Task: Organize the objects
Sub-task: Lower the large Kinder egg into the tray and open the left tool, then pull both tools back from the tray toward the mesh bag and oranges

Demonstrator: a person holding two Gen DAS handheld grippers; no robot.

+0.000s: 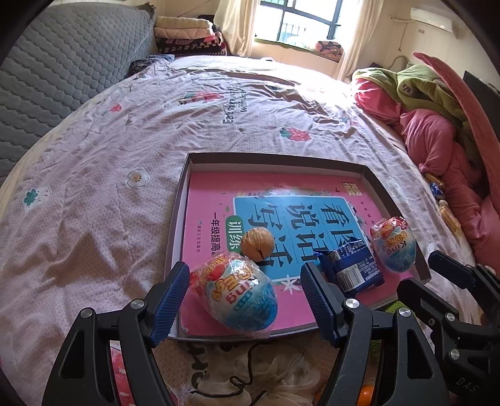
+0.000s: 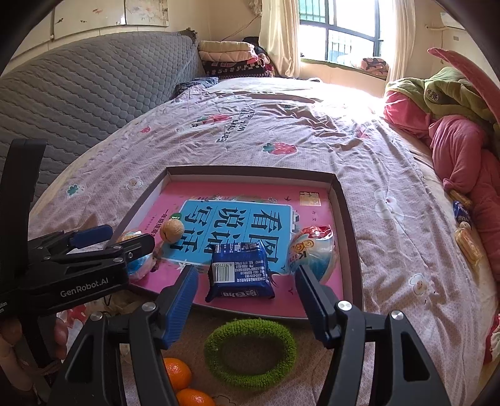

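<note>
While both grippers hover spread at tray (image 1: 368,170) near edge: left gripper (image 1: 243,299) straddles wrapped egg (image 1: 234,293), untouched; right gripper (image 2: 247,293) fronts blue packet (image 2: 239,270). Step: sorting tray contents. Next, likely: close on egg, lift clear.

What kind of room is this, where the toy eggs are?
Most likely a bedroom. A big bed with a flowery sheet fills the view, a grey quilted headboard stands at one side, and folded blankets are stacked near the curtained window.
</note>
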